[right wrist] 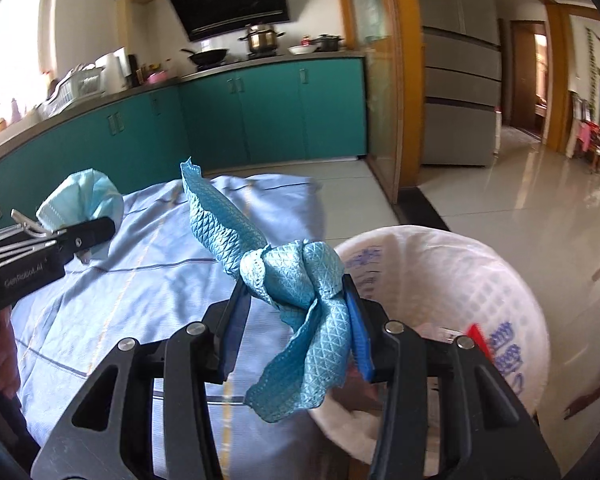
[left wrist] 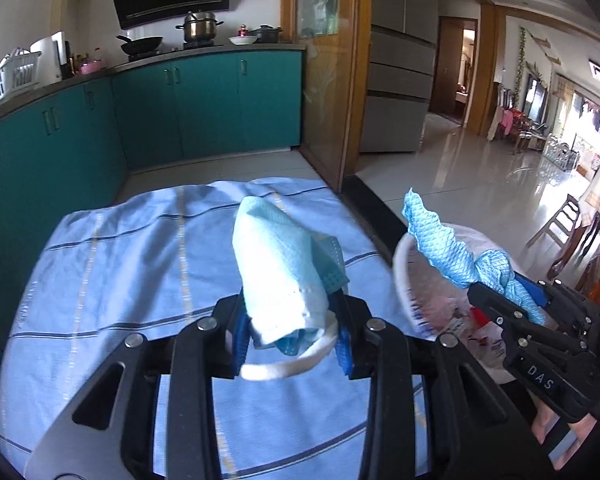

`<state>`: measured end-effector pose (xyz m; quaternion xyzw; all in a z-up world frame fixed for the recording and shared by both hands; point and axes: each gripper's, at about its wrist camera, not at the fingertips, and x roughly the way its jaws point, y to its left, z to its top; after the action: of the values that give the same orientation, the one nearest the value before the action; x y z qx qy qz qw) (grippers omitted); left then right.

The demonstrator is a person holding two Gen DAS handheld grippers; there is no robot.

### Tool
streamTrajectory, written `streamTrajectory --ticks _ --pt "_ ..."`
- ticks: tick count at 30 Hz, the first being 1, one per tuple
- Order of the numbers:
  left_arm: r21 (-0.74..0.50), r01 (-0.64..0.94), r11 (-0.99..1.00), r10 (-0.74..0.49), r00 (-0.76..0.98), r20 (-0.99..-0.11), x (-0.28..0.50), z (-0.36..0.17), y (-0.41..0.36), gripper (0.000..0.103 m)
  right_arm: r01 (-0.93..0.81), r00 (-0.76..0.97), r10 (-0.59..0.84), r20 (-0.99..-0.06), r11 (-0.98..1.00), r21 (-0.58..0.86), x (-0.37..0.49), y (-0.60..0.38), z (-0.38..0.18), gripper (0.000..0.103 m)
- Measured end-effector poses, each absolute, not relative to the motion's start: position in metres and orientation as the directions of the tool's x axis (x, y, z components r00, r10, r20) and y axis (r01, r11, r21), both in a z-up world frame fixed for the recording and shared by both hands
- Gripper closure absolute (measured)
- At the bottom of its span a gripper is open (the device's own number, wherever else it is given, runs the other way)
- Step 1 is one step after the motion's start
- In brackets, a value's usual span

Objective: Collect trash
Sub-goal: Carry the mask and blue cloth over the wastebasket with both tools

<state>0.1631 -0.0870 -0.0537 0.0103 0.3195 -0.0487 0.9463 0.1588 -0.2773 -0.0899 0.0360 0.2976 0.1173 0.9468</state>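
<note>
2 grippers loaded: left gripper (left wrist: pixel 290 338) is clamped on a crumpled face mask (left wrist: pixel 278 268), right gripper (right wrist: pixel 296 320) is clamped on a knotted blue cloth (right wrist: pixel 296 280). Both are held above the blue striped tablecloth (left wrist: pixel 112 264). White bin (right wrist: pixel 460 276) with plastic liner sits right of the table, near the right gripper, with the cloth's free end hanging over its near-left rim.

A table is covered by a light blue cloth (left wrist: pixel 140 264) with thin dark stripes and faint yellow lines; the cloth is rumpled at its far edge and hangs over the sides, so the tabletop itself is hidden. Beyond it, a pale tiled floor (right wrist: pixel 500 208) is seen. A white basket (right wrist: pixel 440 264) lined with a printed plastic bag is set just beside the table's right edge.
</note>
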Motion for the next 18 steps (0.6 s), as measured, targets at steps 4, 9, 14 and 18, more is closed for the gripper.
streamTrajectory --ticks 4,9,14,18 --pt "-0.017 0.148 0.989 -0.127 0.78 -0.612 0.165 -0.063 -0.12 0.068 -0.126 0.812 0.189 -0.552 0.981 0.15 0.154 -0.308 -0.089 0.058" --pt "-0.019 0.197 0.98 -0.164 0.76 -0.629 0.168 -0.075 -0.156 0.068 -0.034 0.829 0.125 -0.545 0.984 0.174 0.148 -0.347 -0.088 0.058" --pt "0.025 0.247 0.969 -0.174 0.745 -0.645 0.172 -0.087 -0.19 0.068 0.043 0.841 0.059 -0.537 0.984 0.176 0.141 -0.378 -0.085 0.058" --pt "0.072 0.273 0.959 -0.165 0.751 -0.64 0.175 -0.096 -0.214 0.067 0.079 0.84 0.035 -0.542 0.98 0.184 0.135 -0.394 -0.088 0.058"
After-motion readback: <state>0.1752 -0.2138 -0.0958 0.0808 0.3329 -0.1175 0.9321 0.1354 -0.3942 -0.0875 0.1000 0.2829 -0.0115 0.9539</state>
